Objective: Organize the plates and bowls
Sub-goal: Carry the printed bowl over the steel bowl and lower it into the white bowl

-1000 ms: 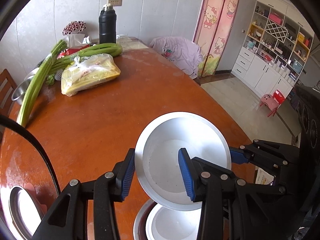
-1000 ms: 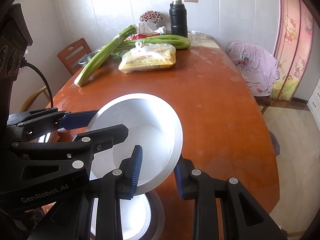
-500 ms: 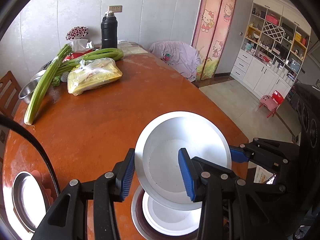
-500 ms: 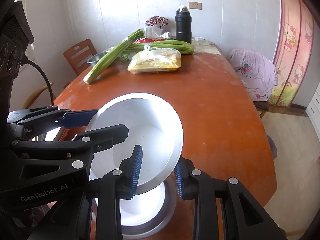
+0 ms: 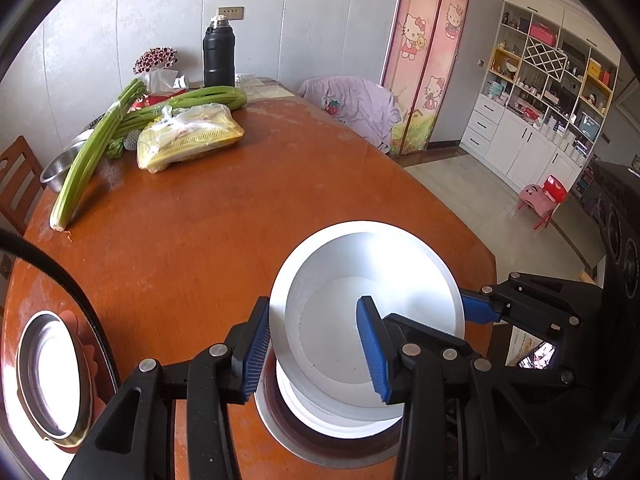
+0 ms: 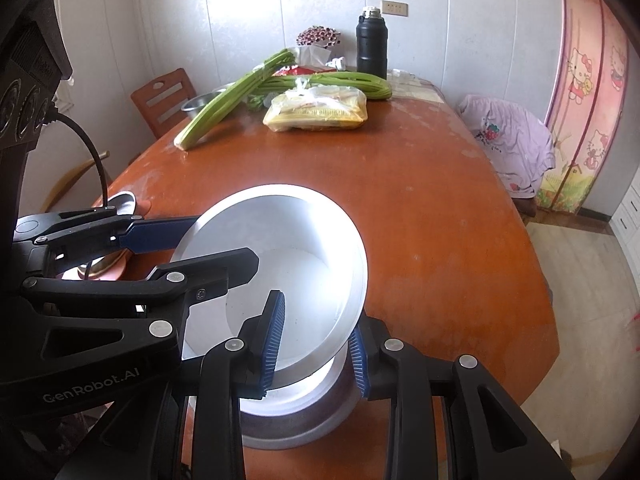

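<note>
Left gripper (image 5: 312, 344): you clamp the near-left rim of the white bowl (image 5: 360, 320), one pad outside, one inside; jaws closed on it.
Right gripper (image 6: 316, 340): you pinch the bowl's opposite rim, jaws nearly together, gripping it. In the right wrist view this rim looks tilted.
White bowl location: held by both grippers in the air, just above the stack, not seated yet as far as you can tell.
Stack below: second white bowl (image 5: 332, 416) sits inside a metal dish (image 6: 304, 424) on the wooden table (image 5: 224, 216), directly under your load.
Left side: steel plate (image 5: 48, 372) on a pink plate (image 6: 116, 272), well apart from the stack.
Far end: bagged noodles (image 5: 188, 136), celery (image 5: 92, 152), a steel bowl (image 5: 60, 168), black flask (image 5: 219, 56), flowers (image 5: 154, 58).
Done: two small piles formed, judging by how things lie.
Left: you likely need to lower this bowl into the one below and let go; the far steel bowl is probably to collect too.
Risk: a skewed rim may not nest cleanly; level it first.
</note>
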Motion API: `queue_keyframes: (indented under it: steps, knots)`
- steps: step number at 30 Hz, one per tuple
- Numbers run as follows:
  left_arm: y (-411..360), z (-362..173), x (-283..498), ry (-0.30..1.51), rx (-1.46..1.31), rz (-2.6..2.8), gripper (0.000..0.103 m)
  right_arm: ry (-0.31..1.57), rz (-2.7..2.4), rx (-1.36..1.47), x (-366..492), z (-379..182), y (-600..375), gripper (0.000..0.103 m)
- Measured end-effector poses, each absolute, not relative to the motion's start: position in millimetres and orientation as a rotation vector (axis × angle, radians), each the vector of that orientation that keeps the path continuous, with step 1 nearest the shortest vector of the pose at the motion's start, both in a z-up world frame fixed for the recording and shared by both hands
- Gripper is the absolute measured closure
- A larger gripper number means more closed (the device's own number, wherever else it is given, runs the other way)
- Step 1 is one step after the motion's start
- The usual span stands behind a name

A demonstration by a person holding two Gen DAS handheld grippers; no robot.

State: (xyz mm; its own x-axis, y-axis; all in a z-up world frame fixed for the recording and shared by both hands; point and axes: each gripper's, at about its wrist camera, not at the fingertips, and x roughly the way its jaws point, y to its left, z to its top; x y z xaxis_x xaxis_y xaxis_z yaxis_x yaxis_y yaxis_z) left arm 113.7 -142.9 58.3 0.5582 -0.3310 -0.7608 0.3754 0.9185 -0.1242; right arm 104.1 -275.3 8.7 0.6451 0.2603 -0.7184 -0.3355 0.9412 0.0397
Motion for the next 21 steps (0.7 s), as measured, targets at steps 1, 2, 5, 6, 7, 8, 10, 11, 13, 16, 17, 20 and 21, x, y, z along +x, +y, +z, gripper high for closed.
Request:
queue_keyframes:
  steps: [1,2,5,6,7,8,10,11,13,16,17,20,21]
  knots:
    - [-143,56,112,0.887,0.058,-0.415,0.061,0.803,0.340,-0.102,103,7,-275,0.070]
    - [-144,55,112,0.888,0.062,-0.415,0.061,0.805,0.341,-0.102,102,5,-274,0.070]
    - [-143,50,111,0.895,0.061,-0.418,0.061,0.812,0.338,-0.103,101,1,-274,0.070]
    - [-143,49,111,0.898,0.060,-0.418,0.061,0.815,0.339,-0.102,100,0,-274,0.070]
    - [-143,48,111,0.898,0.060,-0.418,0.061,0.816,0.339,-0.103,100,-1,-275,0.070]
    - [-143,46,110,0.900,0.060,-0.418,0.061,0.818,0.339,-0.105,100,-2,-274,0.070]
    - [-143,44,110,0.904,0.058,-0.418,0.061,0.826,0.341,-0.106,100,-4,-274,0.070]
    - [-143,43,110,0.906,0.058,-0.418,0.061,0.828,0.341,-0.110,100,-5,-274,0.070]
    - [-142,41,112,0.910,0.054,-0.419,0.061,0.831,0.340,-0.118,101,-6,-274,0.070]
    - [-143,38,112,0.915,0.055,-0.420,0.061,0.835,0.339,-0.123,100,-8,-274,0.070]
    - [-143,37,112,0.917,0.054,-0.420,0.061,0.837,0.338,-0.124,101,-9,-273,0.070]
    - [-143,36,113,0.919,0.054,-0.421,0.061,0.836,0.335,-0.130,100,-10,-273,0.070]
    - [-143,35,113,0.921,0.052,-0.421,0.061,0.837,0.336,-0.129,100,-11,-273,0.070]
